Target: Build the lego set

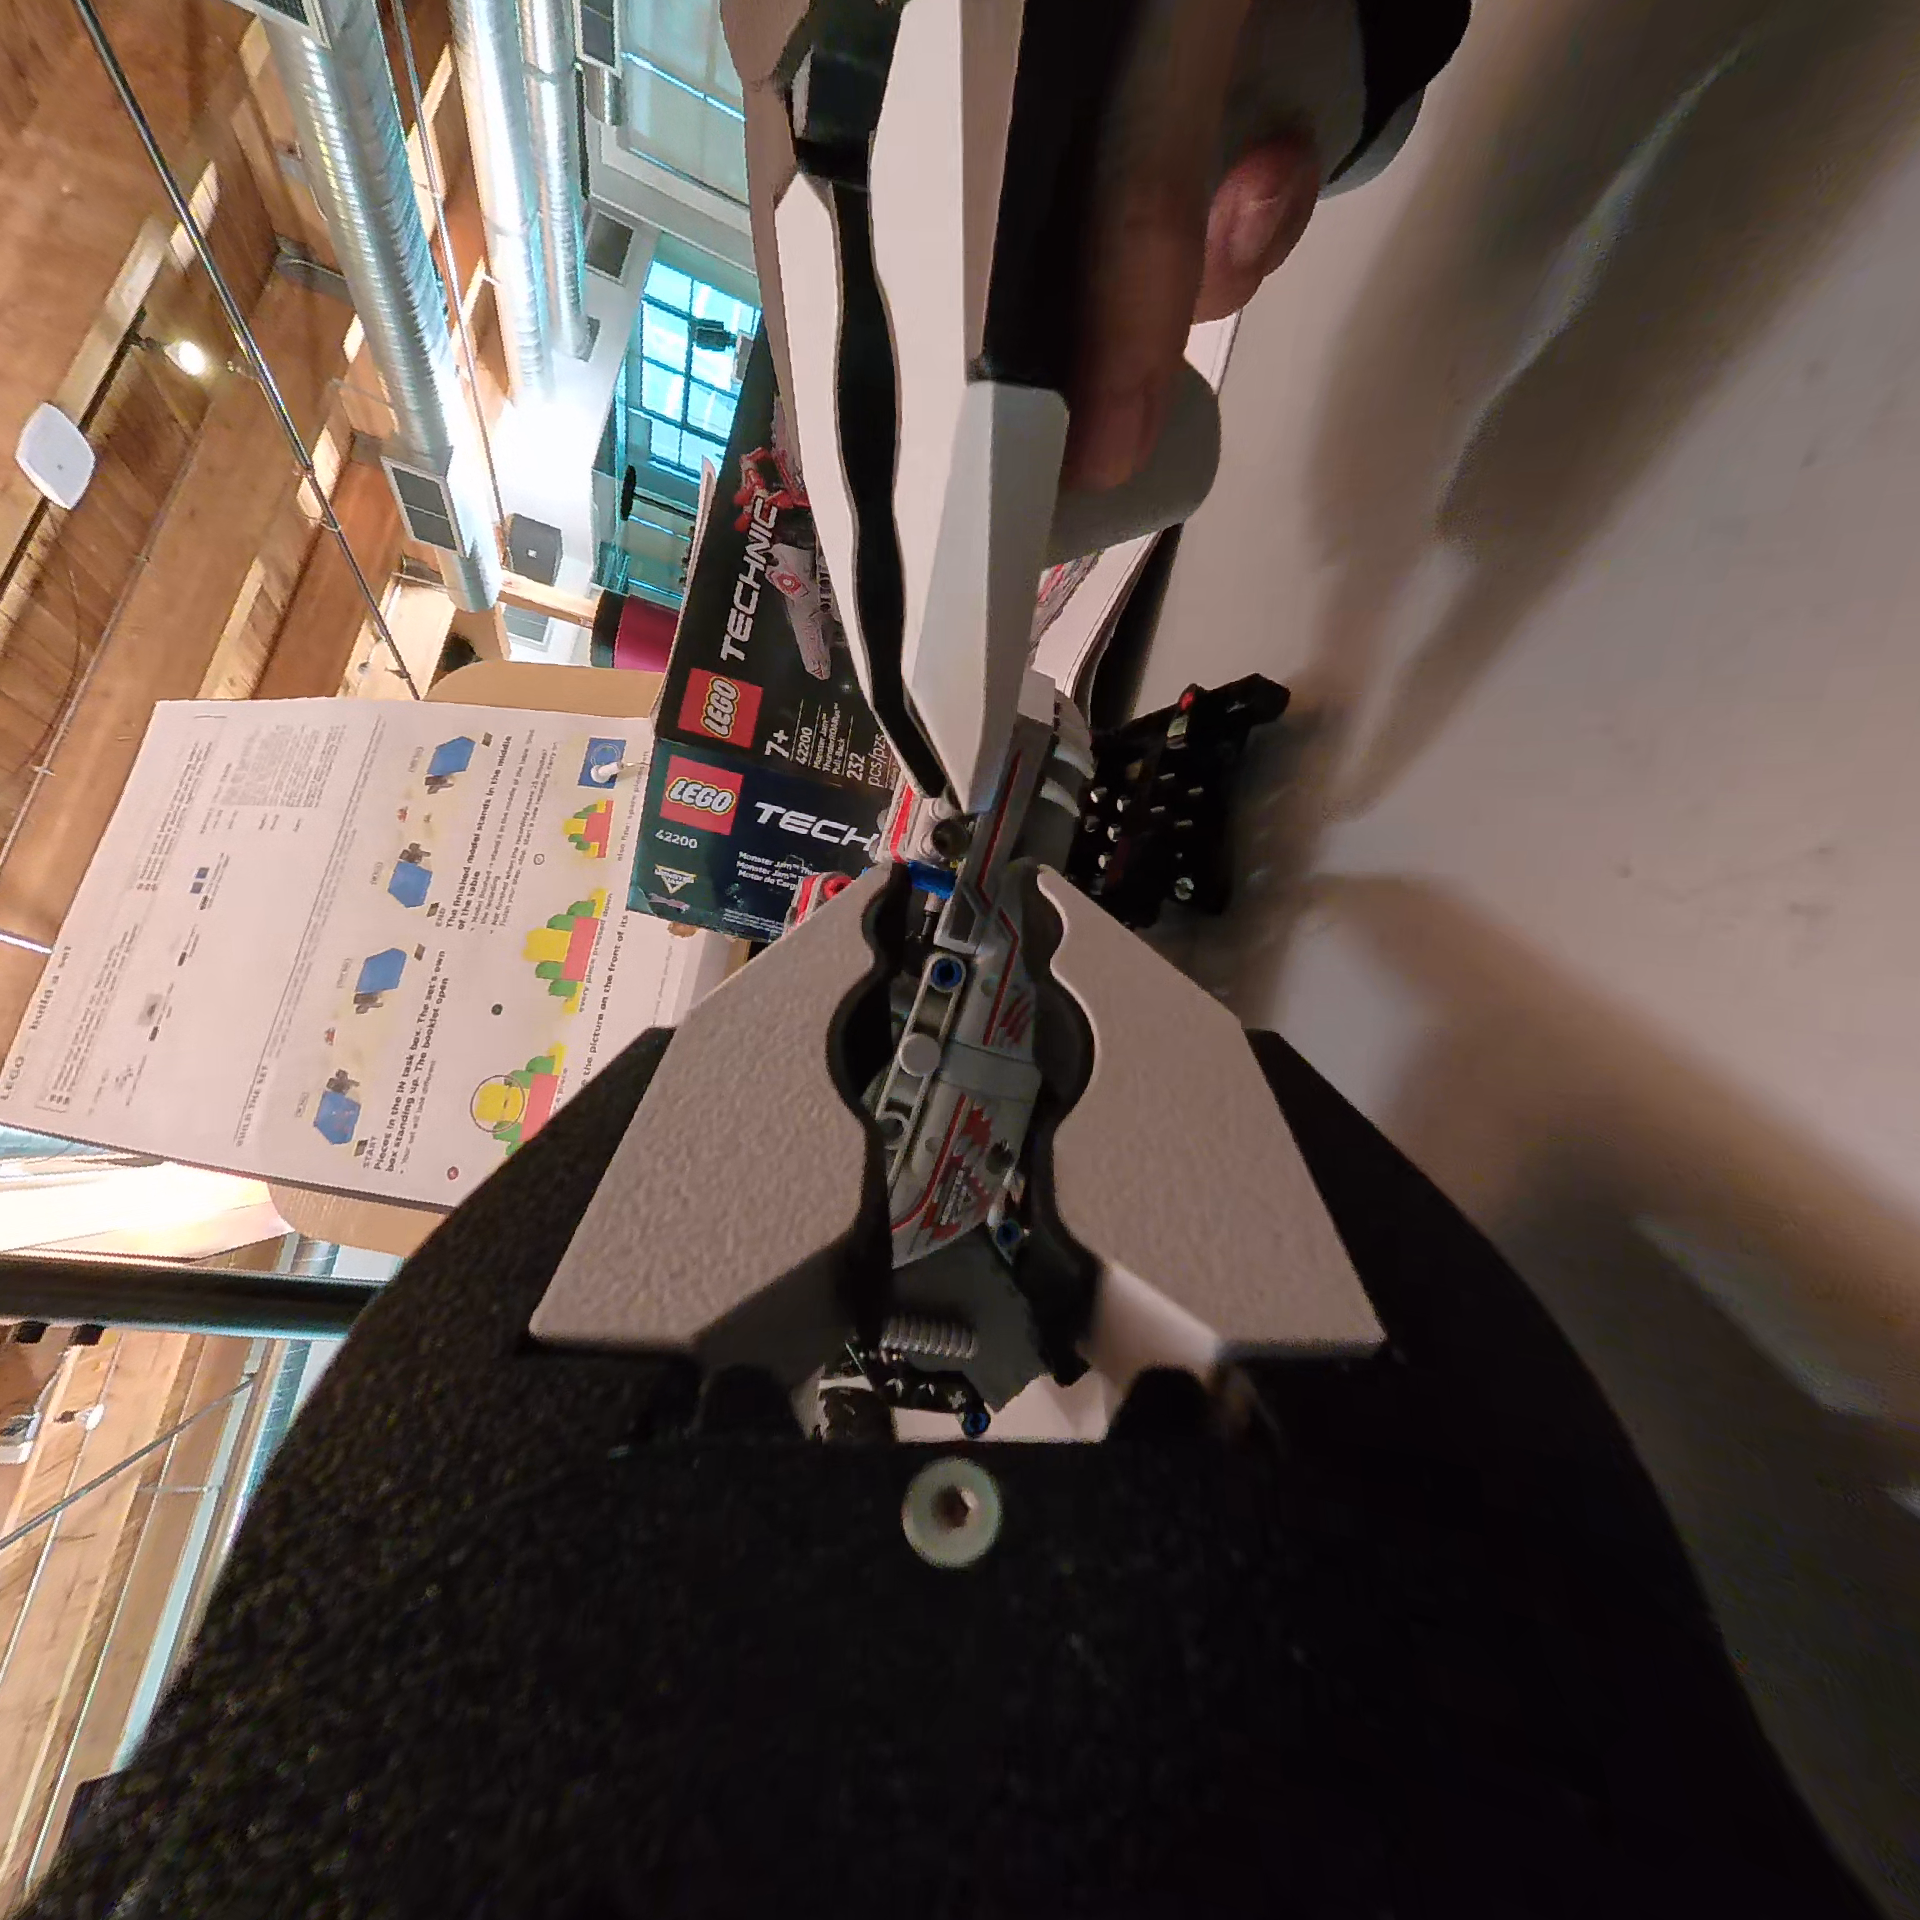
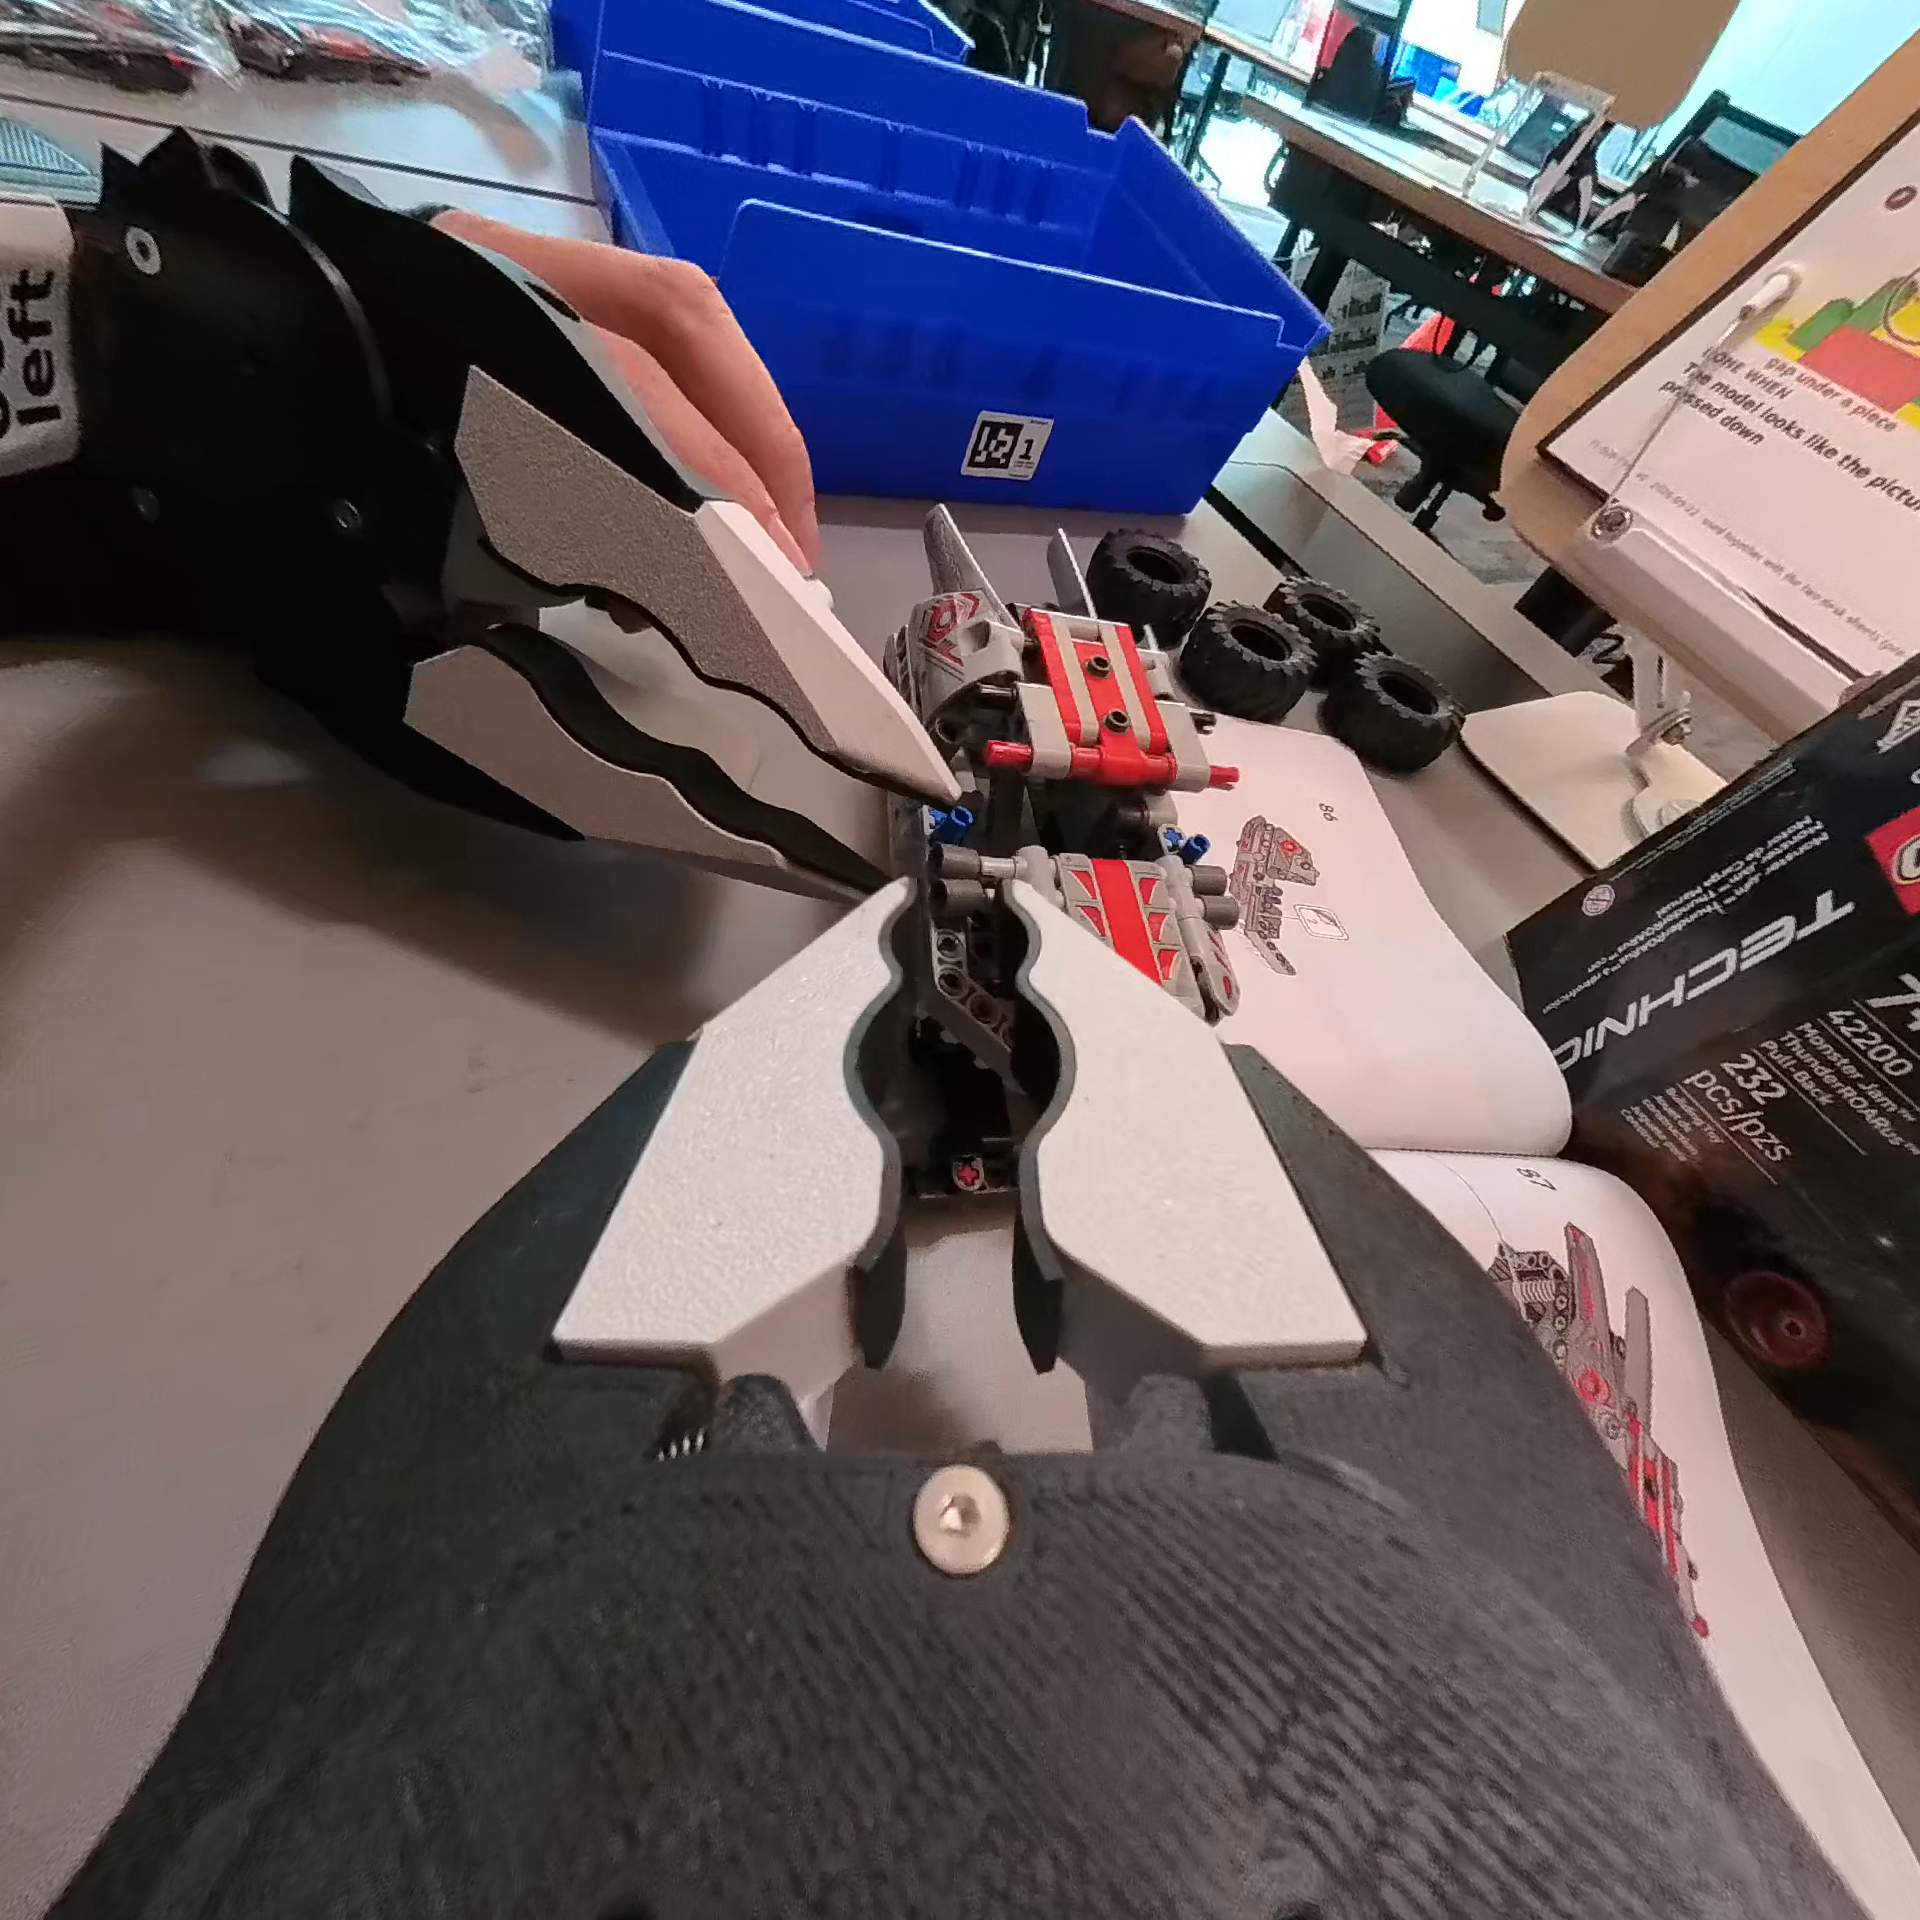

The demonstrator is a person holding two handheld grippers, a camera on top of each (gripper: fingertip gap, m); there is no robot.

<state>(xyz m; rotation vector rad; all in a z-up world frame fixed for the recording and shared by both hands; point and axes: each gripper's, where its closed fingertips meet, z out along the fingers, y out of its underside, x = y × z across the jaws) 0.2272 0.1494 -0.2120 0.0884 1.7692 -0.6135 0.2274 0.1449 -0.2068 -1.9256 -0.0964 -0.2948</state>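
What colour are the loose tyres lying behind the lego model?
Black, all four tyres, with knobbly tread. They show best in the right wrist view, beyond the model.

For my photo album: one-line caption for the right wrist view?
Two tools grip a grey-and-red toy truck model.

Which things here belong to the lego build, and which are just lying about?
In the job: lego model, left gripper, right gripper, four black tyres, instruction booklet.
Lying about: blue bins, set box, instruction board.
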